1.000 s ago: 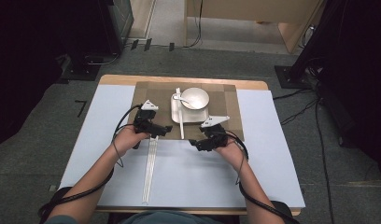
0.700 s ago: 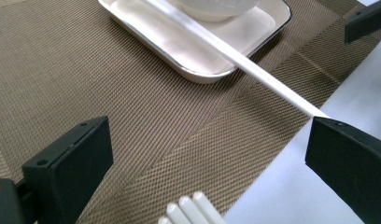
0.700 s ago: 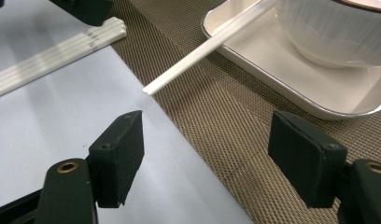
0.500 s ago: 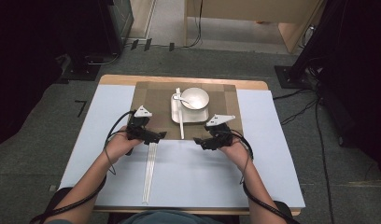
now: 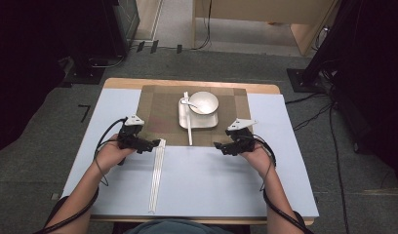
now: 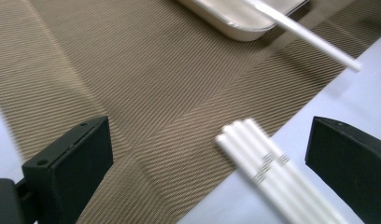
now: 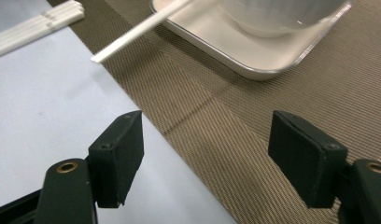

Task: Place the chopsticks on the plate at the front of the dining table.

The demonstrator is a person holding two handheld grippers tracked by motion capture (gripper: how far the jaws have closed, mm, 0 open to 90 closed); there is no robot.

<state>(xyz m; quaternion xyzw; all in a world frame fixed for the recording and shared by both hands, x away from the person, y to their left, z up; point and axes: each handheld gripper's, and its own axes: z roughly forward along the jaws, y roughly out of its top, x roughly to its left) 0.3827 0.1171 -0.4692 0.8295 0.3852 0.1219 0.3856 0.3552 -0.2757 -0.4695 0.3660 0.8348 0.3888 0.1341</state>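
White chopsticks (image 5: 156,175), a bundle of thin straight sticks, are laid flat on the pale table, left of centre, running near-to-far. Far tips (image 6: 237,130) are seen resting just on the near edge of the brown woven placemat, ends flush and touching side by side, approx. three or four sticks; exact no. can't be told. Faint grey bands are seen a short way back from the tips. Near ends are found close to the table's near edge. The bundle is not gripped.
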